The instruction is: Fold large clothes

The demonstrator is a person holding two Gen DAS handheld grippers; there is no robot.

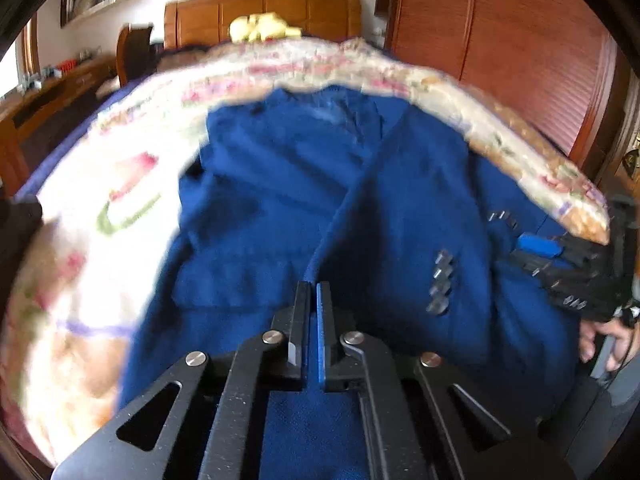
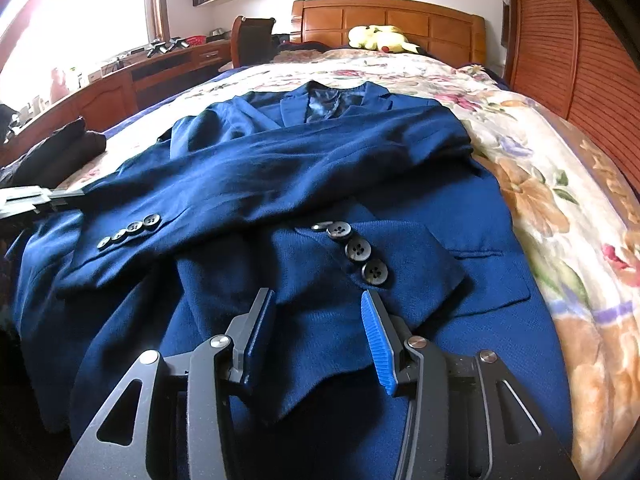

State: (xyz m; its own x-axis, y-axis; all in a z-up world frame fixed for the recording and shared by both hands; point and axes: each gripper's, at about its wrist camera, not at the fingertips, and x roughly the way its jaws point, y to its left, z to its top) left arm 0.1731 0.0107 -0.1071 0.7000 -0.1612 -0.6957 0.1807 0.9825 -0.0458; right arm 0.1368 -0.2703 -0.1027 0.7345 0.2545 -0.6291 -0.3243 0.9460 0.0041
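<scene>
A navy suit jacket [image 2: 320, 184] lies face-up on the floral bedspread [image 2: 540, 184], sleeves crossed over its chest, collar at twelve o'clock. Left gripper [image 1: 313, 292] pinches its cloth; right gripper [image 2: 316, 308] hovers half-open, empty.

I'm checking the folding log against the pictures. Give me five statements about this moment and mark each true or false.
1. The dark blue woollen suit jacket lies on a floral bedspread. True.
2. The left tongs stand wide open. False: their jaws are shut, with a fold of the jacket at their tips.
3. The right tongs are open above the jacket's hem. True.
4. A red plush toy sits by the wooden headboard. False: the plush toy is yellow.
5. Both sleeves hang off the bed. False: they lie crossed over the jacket's front, cuff buttons showing.
</scene>
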